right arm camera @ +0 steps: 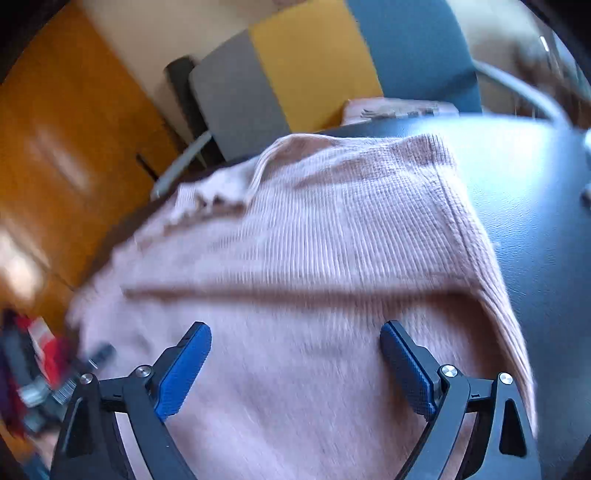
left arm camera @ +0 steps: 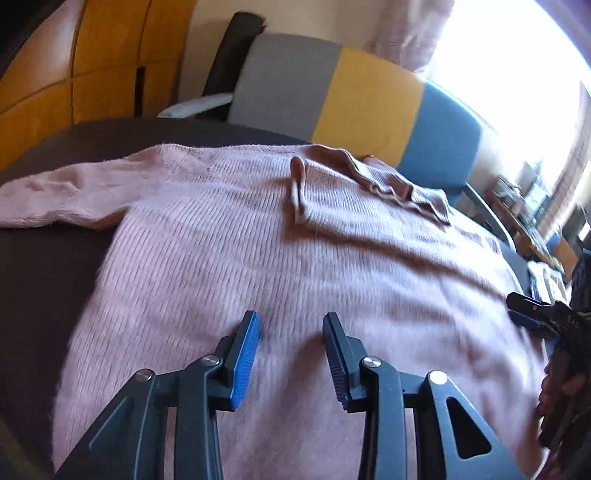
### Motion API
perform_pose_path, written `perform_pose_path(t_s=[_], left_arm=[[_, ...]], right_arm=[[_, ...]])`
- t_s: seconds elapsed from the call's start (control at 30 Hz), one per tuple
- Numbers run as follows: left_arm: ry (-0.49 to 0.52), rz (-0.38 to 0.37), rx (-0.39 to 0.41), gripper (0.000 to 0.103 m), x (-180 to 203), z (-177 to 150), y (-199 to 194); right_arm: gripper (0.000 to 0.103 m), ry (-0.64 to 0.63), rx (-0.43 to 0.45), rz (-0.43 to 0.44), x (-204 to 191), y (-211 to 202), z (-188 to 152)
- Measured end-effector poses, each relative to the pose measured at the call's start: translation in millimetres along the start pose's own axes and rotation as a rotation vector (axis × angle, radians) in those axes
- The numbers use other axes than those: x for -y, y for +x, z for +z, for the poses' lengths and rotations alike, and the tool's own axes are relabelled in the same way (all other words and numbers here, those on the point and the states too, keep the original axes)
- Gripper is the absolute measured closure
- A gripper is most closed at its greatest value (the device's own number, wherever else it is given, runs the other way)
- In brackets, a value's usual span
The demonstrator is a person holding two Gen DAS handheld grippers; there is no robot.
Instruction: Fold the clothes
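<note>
I am working in what looks like a lived-in home room: a chair (left arm camera: 325, 92) upholstered in grey, yellow and blue panels stands behind a dark table (right arm camera: 535, 206), orange wooden cabinet doors (left arm camera: 92, 55) line the wall, and a pale curtain (left arm camera: 410, 29) hangs beside a sunlit window (left arm camera: 517, 70).

both tilt downward; left gripper (left arm camera: 291, 325) stands narrowly parted (nothing between), right gripper (right arm camera: 295, 336) spread wide, empty.

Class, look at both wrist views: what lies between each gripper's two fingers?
Only the pink sweater beneath. The left gripper and right gripper both stand open above it, gripping nothing.
</note>
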State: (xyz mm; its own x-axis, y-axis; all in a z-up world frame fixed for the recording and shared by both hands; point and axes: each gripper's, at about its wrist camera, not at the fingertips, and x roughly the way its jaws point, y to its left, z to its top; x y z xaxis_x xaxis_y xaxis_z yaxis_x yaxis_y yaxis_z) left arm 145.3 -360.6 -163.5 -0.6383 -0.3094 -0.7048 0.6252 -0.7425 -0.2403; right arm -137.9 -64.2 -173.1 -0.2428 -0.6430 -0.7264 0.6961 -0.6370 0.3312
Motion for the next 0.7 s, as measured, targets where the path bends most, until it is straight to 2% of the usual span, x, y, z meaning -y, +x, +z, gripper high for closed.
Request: perform_pose_path(t_s=[0.07,0.13,0.2,0.3,0.4,0.5,0.67,0.7], left_arm=[[0.026,0.003,0.012,0.068,-4,-8,-6],[0.073,0.018,0.026,0.067,-2,-8,-7],[0.112,0.032,0.042,0.067,1,-11,-7],[0.106,0.027,0.026,0.067,1,-4,-5],[0.017,-0.013,-0.002,0.067,-10,2,-6],[-0.138,-0.042,-0.019,0.066,-32,11,-14],[-0.409,0.054,0.029,0.065,-98,45,-24],[-0.459,0.091,0.033,0.061,-114,55,-23]], right_arm=[[0.007,-0.1,-0.002,-0.066,-13,-5,-18],[0.0,-0.137,-0.013,-0.091,-17,-6,-28],[0.0,-0.174,-0.019,-0.126,-22,-3,-31],[0.0,-0.206,-0.033,-0.176,-26,3,-31],[0.0,-0.199,-0.028,-0.168,-21,1,-29],[0.0,-0.193,-0.025,-0.161,-16,2,-27],[0.0,-0.194,-0.023,-0.161,-4,0,-27],[0.0,-0.194,-0.023,-0.161,-4,1,-26]])
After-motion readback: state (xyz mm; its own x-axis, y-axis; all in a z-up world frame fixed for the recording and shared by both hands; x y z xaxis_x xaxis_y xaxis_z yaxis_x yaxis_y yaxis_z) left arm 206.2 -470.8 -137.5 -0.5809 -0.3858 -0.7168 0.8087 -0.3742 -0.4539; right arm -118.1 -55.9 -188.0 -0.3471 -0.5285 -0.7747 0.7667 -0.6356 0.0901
